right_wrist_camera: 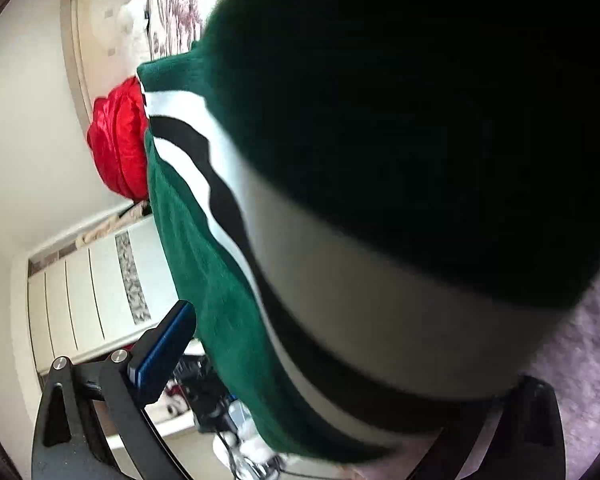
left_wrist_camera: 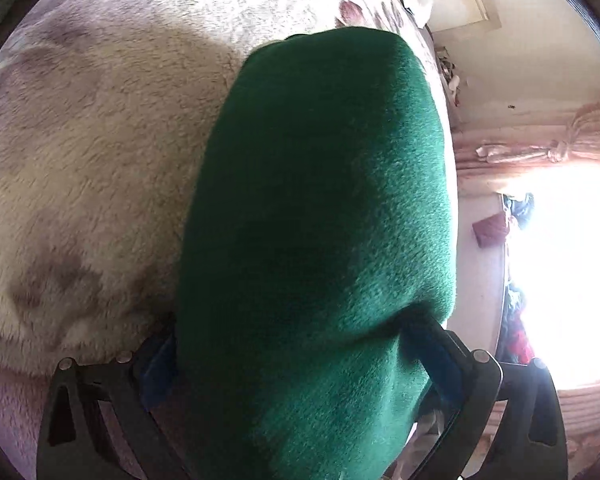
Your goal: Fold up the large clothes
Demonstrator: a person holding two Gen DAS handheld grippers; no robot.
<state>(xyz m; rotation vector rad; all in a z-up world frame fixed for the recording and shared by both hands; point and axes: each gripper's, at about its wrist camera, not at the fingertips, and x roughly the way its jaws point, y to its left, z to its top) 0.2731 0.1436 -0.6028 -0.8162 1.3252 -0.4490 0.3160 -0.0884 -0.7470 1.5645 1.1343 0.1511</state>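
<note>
Cream plush bedding (left_wrist_camera: 100, 152) with faded blotches spreads beneath; a sunlit window (left_wrist_camera: 572, 280) glares at one side. The left gripper (left_wrist_camera: 300, 364) has green fleece garment (left_wrist_camera: 324, 208) bunched between its fingers, apparently pinched; the right gripper (right_wrist_camera: 340, 360) stands spread wide, its blue-padded finger (right_wrist_camera: 166, 350) clear of the striped cloth draped across its view; a red bundle (right_wrist_camera: 118, 140) sits beyond.

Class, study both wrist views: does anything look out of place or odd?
Yes. The green garment is draped over the left gripper, hiding its fingertips and most of that view; the right gripper stands open beside its striped part.
</note>
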